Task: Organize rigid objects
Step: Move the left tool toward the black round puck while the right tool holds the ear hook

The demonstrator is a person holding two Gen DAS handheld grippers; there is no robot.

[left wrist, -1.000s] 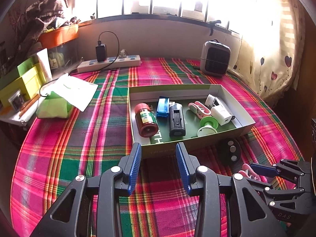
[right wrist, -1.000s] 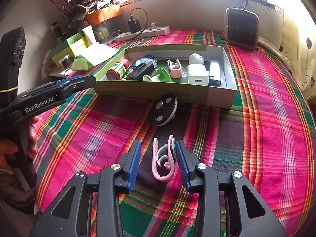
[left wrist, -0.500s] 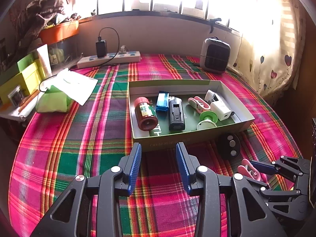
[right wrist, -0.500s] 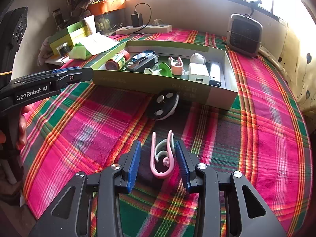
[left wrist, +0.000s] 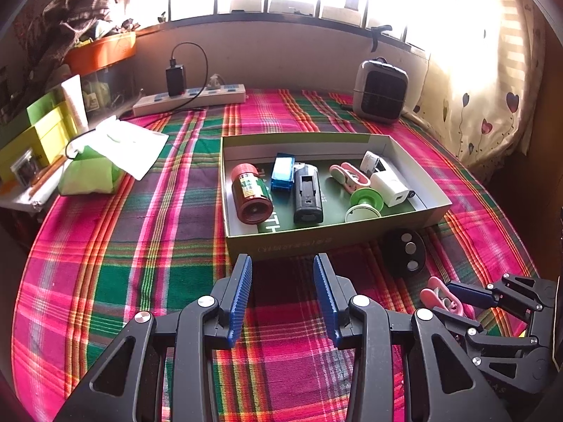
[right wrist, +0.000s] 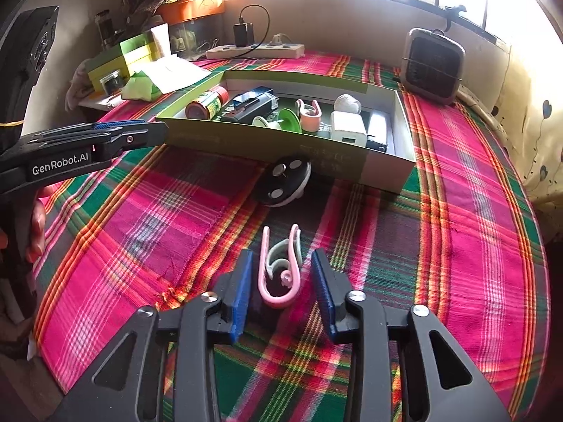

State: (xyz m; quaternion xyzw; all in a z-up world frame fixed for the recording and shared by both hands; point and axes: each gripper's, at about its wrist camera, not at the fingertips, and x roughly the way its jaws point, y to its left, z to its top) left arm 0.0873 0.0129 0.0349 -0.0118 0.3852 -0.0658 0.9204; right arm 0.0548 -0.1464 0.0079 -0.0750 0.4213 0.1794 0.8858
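Note:
A pink clip (right wrist: 279, 267) lies on the plaid cloth between the fingers of my open right gripper (right wrist: 281, 270), not clamped; it also shows in the left wrist view (left wrist: 440, 297). A black round disc (right wrist: 283, 184) leans against the front wall of the green box (right wrist: 246, 139). The box (left wrist: 316, 242) holds a red bottle (left wrist: 250, 193), a blue case (left wrist: 283, 176), a black device (left wrist: 308, 195), a pink clip (left wrist: 348, 176), a green spool (left wrist: 366, 204) and a white charger (left wrist: 388, 183). My left gripper (left wrist: 281, 281) is open and empty, just before the box.
A grey heater (left wrist: 381, 91) stands at the back right. A white power strip (left wrist: 190, 100) with a black plug lies at the back. Green boxes and a green pouch with paper (left wrist: 91, 172) crowd the left edge. A curtain hangs on the right.
Both grippers have drawn back and risen slightly. The pink clip stays between the right fingers, which remain open. Nothing in the box has moved.

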